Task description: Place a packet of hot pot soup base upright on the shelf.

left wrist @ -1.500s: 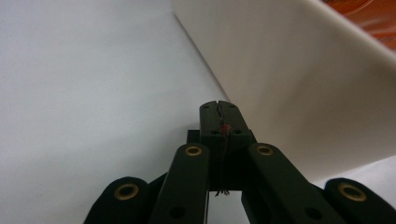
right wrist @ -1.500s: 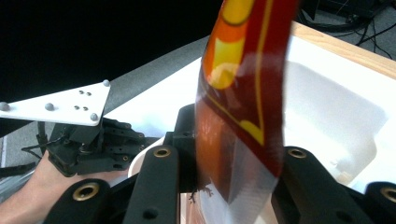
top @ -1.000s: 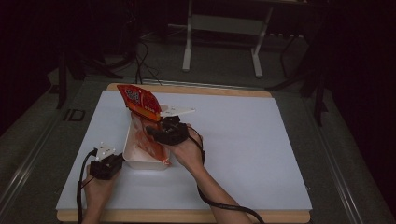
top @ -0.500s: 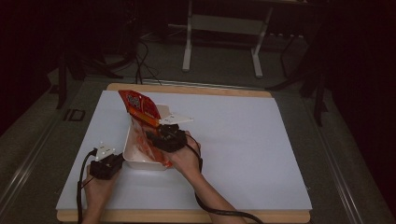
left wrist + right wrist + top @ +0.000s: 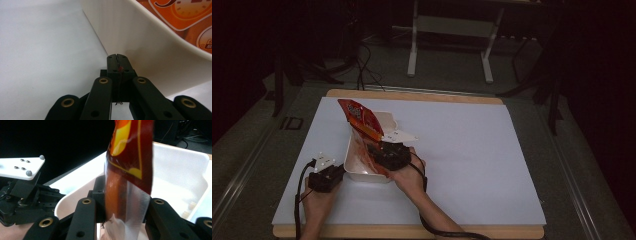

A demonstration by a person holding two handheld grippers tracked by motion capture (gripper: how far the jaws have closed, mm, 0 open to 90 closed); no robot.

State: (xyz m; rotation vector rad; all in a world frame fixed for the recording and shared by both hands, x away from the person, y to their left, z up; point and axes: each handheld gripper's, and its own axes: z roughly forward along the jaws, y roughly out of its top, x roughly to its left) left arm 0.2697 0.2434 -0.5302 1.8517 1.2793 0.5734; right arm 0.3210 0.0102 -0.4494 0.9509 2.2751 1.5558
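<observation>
An orange-red snack bag [image 5: 360,118] stands tilted up over a white tray [image 5: 388,121] on the table's left half. My right gripper [image 5: 375,148] is shut on the bag's clear lower end, above the tray's front part. In the right gripper view the bag [image 5: 130,150] rises between the jaws of the right gripper [image 5: 123,202], with the tray [image 5: 175,170] behind. My left gripper [image 5: 337,173] rests on the table at the tray's front left corner. Its own view shows the left gripper [image 5: 117,57] shut and empty, its tip close to the tray's outer wall [image 5: 150,50].
A white sheet [image 5: 472,160] covers the wooden table [image 5: 412,95]. Orange streaks mark the tray's inside. A white stand [image 5: 449,30] and cables lie on the dark floor beyond the far edge. The sheet's right half is bare.
My right gripper has come slightly toward the person and lower with the bag, so the bag's top now sits lower over the tray. The left gripper has stayed put.
</observation>
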